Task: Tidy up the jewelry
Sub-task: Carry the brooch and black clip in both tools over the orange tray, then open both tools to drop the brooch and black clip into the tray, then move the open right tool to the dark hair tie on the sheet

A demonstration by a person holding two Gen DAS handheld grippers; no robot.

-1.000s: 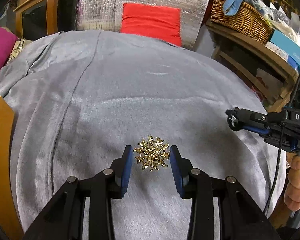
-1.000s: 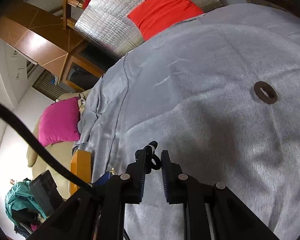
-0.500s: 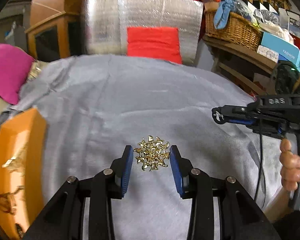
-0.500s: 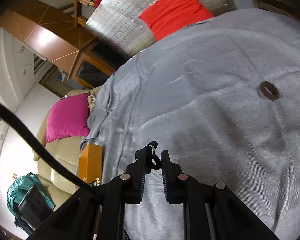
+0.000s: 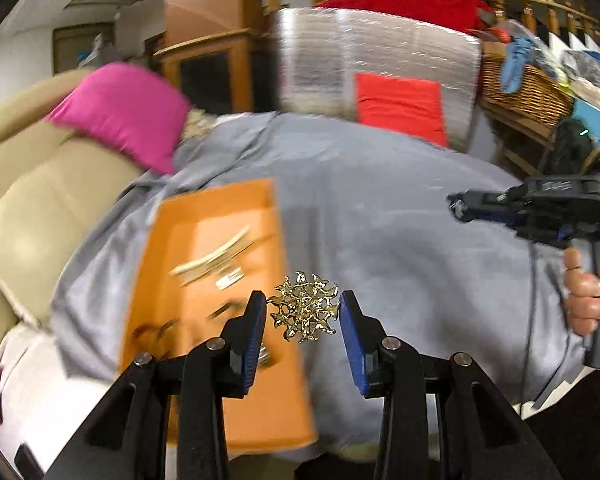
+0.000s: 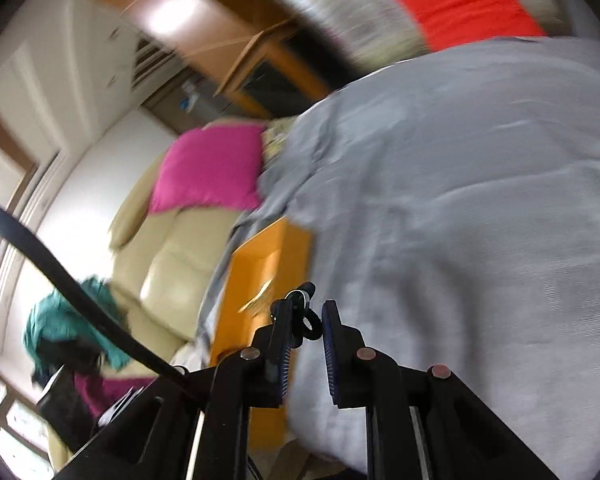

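My left gripper (image 5: 303, 312) is shut on a gold openwork brooch (image 5: 305, 307), held in the air above the right edge of an orange tray (image 5: 216, 280) on the grey cloth (image 5: 400, 240). The tray holds several blurred gold and silver pieces (image 5: 216, 258). My right gripper (image 6: 305, 320) is shut on a small black ring-shaped piece (image 6: 310, 322); it also shows at the right of the left wrist view (image 5: 458, 206). The tray also shows in the right wrist view (image 6: 256, 280), beyond the fingertips.
A beige sofa (image 5: 28, 216) with a magenta cushion (image 5: 124, 112) stands left of the table. A silver panel with a red cushion (image 5: 400, 104) leans at the back. A wicker basket (image 5: 528, 88) sits on a shelf at the right.
Both grippers have swung left; the orange tray has come under the left gripper and into the right wrist view. Both grips are unchanged. The round dark piece on the cloth has left the right wrist view.
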